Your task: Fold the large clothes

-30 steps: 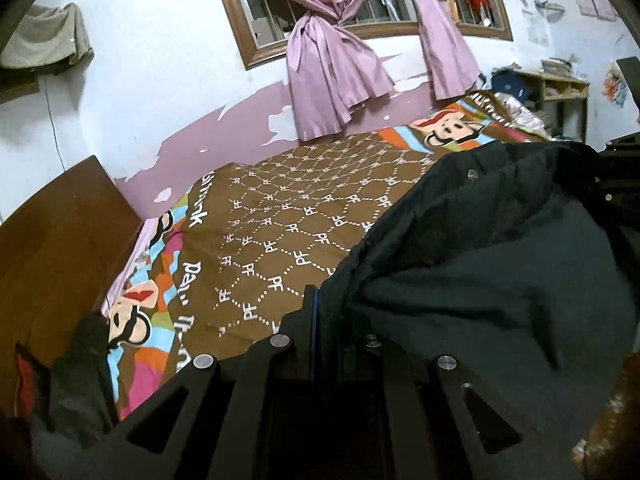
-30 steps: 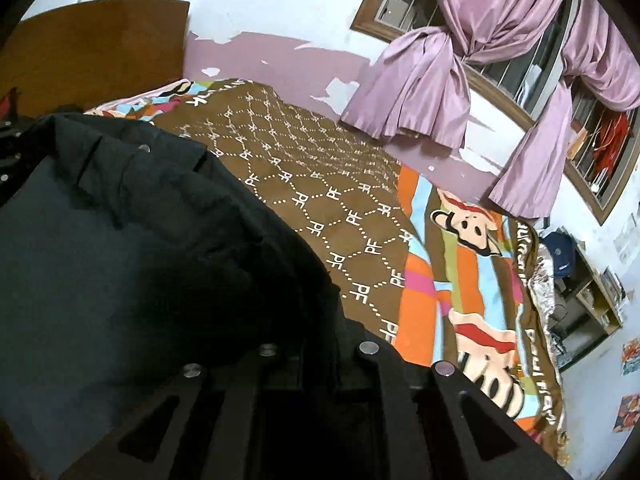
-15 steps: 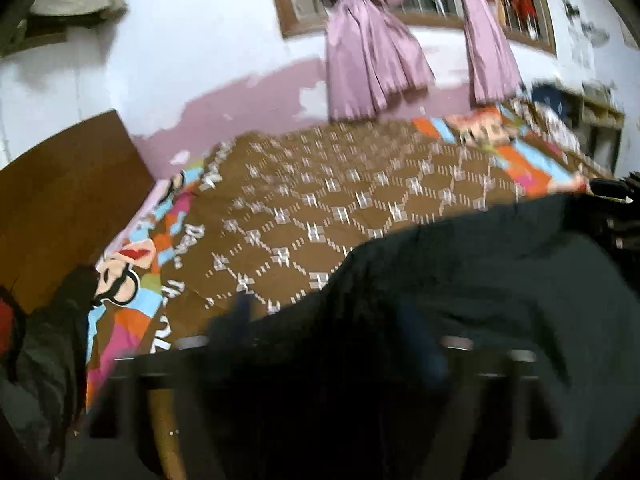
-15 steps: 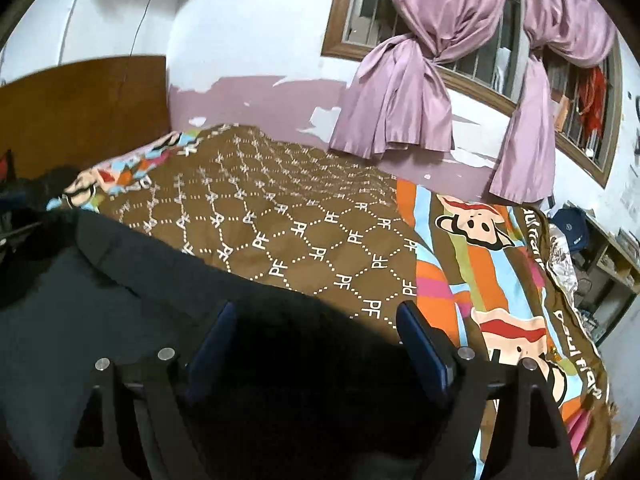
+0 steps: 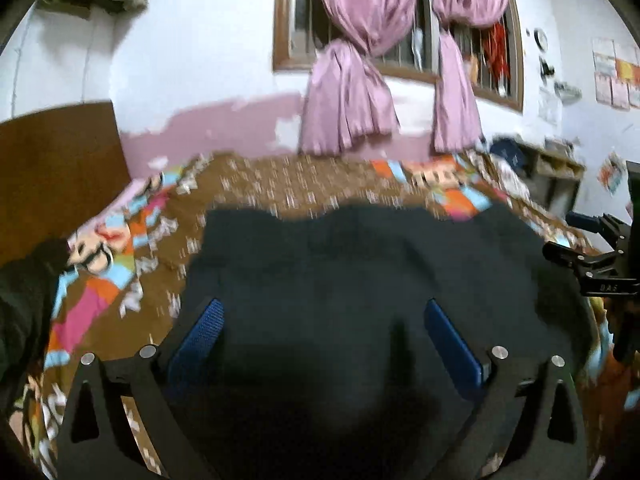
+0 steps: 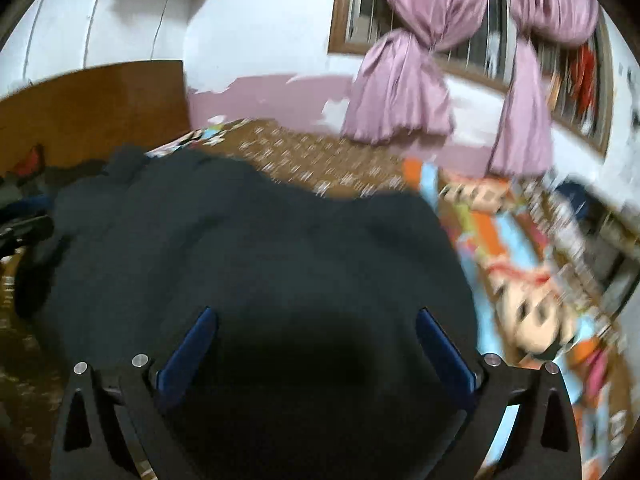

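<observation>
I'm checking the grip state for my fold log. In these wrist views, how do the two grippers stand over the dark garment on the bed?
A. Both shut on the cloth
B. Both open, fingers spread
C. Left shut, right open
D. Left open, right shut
B: the left gripper and the right gripper each show blue pads spread wide apart, with the dark garment lying unpinched on the patterned bedspread.

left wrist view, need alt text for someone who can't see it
The left claw is open, its blue fingers spread over a dark garment lying on a bed with a brown and colourful cartoon bedspread. Behind are a wooden headboard, pink knotted curtains and a barred window; the frame is motion-blurred.
</observation>
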Motion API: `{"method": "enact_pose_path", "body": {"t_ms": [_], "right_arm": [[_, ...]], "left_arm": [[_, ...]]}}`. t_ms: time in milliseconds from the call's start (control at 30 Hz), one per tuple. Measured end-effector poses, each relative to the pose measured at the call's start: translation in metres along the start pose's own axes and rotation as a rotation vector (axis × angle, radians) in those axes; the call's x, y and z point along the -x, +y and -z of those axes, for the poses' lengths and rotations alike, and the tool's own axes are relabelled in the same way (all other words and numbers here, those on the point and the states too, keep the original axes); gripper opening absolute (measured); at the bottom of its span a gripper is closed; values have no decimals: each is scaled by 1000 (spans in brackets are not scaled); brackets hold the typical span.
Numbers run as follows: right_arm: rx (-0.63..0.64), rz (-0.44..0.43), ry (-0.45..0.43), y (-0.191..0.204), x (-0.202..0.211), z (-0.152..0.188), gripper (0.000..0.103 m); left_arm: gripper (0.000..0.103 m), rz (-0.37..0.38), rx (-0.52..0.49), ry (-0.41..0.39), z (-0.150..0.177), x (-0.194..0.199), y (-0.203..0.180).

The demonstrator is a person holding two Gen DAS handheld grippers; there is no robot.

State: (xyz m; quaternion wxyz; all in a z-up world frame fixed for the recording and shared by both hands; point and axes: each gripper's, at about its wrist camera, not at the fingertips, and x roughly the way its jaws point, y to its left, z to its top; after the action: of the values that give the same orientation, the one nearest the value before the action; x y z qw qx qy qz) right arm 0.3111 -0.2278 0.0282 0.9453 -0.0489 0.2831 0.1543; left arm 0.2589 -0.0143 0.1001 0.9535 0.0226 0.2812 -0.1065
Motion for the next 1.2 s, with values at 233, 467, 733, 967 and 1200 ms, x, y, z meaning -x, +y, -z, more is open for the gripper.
{"method": "enact_pose_path", "body": {"t_ms": [233,467,733,967,1200], "right_arm": [[-47,-41,20,-2,-28,-4,103],[-107,9,88,-27,-93,-46,103],[-100,82,268,-36,-171,-75,103],[-79,125,334,-31,-193,-57,103],[-116,95,293,-37,-189,-51,103]], "left_arm": [[98,97,-34,25,14,-8,-28],[99,-35,-84,51,1,-62,-27],[102,-14,67,209,-43,-132,34],[102,45,168,295,-37,-165,68],[102,72,184,302,-33,-166,70]]}}
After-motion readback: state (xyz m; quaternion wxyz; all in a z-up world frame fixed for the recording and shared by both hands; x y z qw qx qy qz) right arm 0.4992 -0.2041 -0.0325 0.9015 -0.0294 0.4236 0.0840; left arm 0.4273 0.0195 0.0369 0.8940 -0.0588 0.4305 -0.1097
